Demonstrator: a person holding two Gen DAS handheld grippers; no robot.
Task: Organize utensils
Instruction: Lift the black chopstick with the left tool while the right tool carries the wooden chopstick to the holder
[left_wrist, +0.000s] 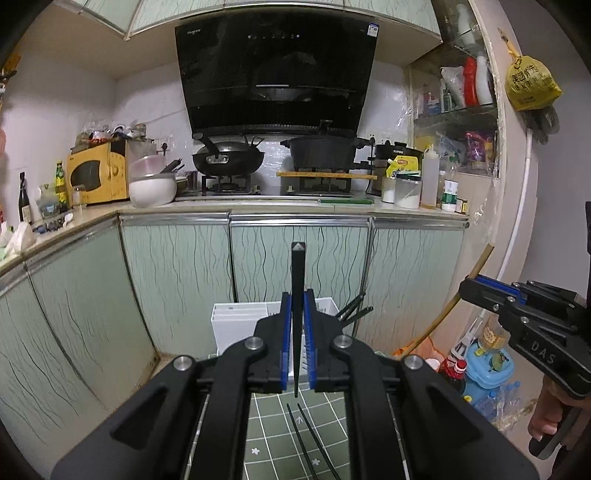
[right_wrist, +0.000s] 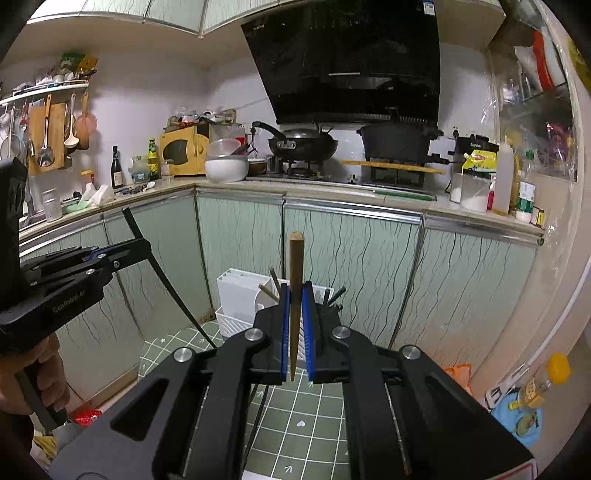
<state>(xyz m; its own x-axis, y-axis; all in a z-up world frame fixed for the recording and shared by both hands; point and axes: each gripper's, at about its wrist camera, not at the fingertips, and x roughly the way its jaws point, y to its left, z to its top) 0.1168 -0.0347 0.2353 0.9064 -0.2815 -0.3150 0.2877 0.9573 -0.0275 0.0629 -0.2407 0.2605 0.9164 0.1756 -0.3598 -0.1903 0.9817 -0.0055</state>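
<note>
My left gripper is shut on a black chopstick that stands upright between the blue pads. Behind it stands the white utensil holder, with dark chopsticks sticking out on its right. Two more black chopsticks lie on the green tiled mat below. My right gripper is shut on a brown wooden chopstick, also upright, in front of the holder. Each gripper shows in the other's view: the right gripper at the right edge, the left gripper at the left with its black chopstick.
Pale green cabinet doors close in behind and to the left of the holder. The counter above carries a wok, a pot, a yellow microwave and bottles. Bottles and a blue plastic toy crowd the floor at right. A person's hand grips the left handle.
</note>
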